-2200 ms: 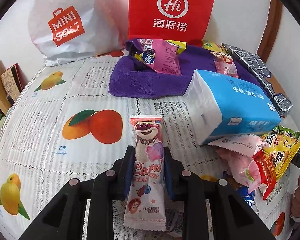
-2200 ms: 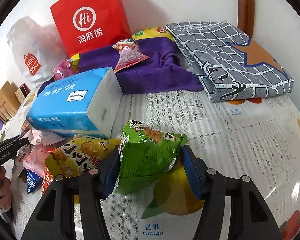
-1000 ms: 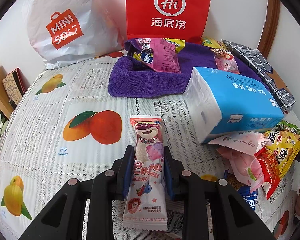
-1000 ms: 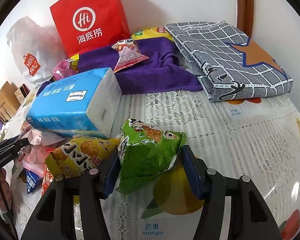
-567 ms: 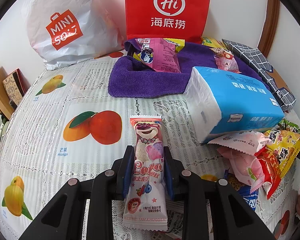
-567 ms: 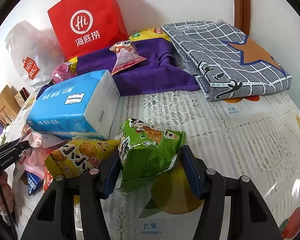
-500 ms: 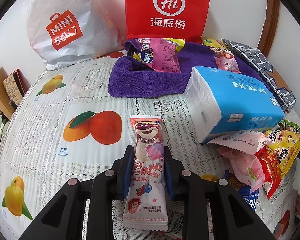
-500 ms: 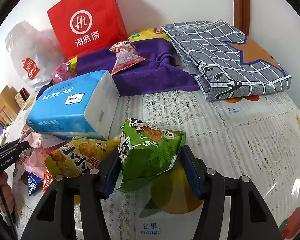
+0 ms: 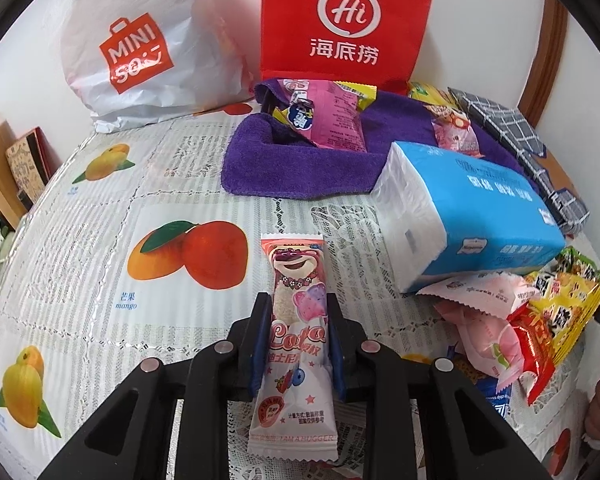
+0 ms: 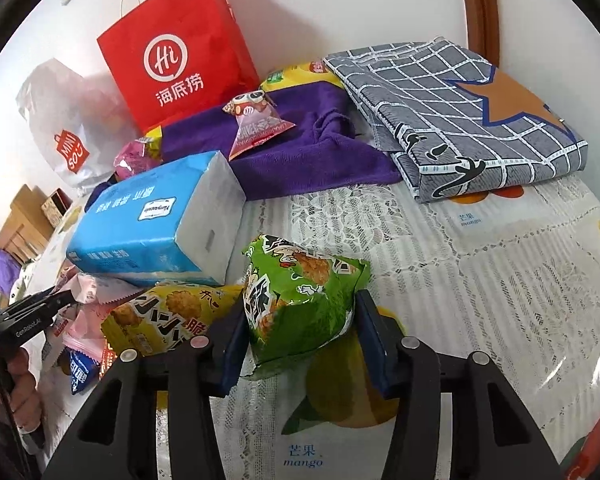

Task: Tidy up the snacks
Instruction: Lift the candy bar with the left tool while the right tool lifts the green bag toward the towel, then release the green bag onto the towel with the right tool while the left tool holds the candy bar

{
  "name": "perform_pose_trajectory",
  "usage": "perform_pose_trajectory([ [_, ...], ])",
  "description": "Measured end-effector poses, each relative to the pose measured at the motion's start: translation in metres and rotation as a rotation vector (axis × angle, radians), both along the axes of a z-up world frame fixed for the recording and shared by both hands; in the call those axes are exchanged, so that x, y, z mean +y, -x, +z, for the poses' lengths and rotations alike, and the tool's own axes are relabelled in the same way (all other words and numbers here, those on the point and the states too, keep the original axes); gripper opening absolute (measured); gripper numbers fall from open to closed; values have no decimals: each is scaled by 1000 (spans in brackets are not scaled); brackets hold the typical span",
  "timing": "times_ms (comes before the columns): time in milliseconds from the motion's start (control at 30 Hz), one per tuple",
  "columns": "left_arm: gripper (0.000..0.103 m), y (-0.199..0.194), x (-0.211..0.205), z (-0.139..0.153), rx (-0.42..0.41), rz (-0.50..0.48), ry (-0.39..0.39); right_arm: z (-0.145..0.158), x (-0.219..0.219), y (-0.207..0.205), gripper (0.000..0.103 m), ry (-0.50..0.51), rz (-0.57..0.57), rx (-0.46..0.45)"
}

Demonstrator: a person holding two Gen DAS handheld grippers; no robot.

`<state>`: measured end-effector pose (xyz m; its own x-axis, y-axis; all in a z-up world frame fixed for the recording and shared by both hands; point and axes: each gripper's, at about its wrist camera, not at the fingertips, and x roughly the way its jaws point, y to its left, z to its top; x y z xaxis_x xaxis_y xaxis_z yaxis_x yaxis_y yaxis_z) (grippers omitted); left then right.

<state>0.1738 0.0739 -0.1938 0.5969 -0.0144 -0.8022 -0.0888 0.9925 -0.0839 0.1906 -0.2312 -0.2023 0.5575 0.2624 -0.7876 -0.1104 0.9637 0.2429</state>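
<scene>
A long pink snack bar (image 9: 294, 276) with a bear print lies lengthwise on the fruit-print tablecloth (image 9: 80, 260), and my left gripper (image 9: 296, 304) is shut on its middle. In the right wrist view a puffy green snack bag (image 10: 300, 280) sits between the blue pads of my right gripper (image 10: 300, 308). Those jaws are closing and both pads press into the bag's sides. Further back, a purple towel (image 10: 300, 160) holds a few snack packets, among them a pink one (image 9: 328, 120).
A blue tissue pack (image 9: 472, 208) lies over a pile of loose snacks (image 9: 500, 328), with a yellow bag (image 10: 168, 320) beside the green one. Against the wall stand a red paper bag (image 9: 348, 20) and a white plastic bag (image 9: 140, 52). A folded grey checked cloth (image 10: 460, 112) lies far right.
The right gripper's jaws have drawn in on the green bag, which now looks squeezed narrower. The left gripper and its pink bar have not moved.
</scene>
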Motion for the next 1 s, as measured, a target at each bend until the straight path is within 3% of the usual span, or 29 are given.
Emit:
perform_pose_trajectory([
  [133,23,3,5,3,4,16,-7,5,-2,5,47,0,-10,-23],
  [233,23,7,14,11,14,30,43,15,-2,12,47,11,-5,-34],
  [500,23,18,11,56,-26,20,18,59,-1,21,47,-2,14,-111],
  [800,23,1,-5,117,-88,-32,29,117,26,-9,47,2,38,-199],
  [1000,23,-33,-11,151,-125,-47,17,150,48,-38,47,-5,75,-258],
])
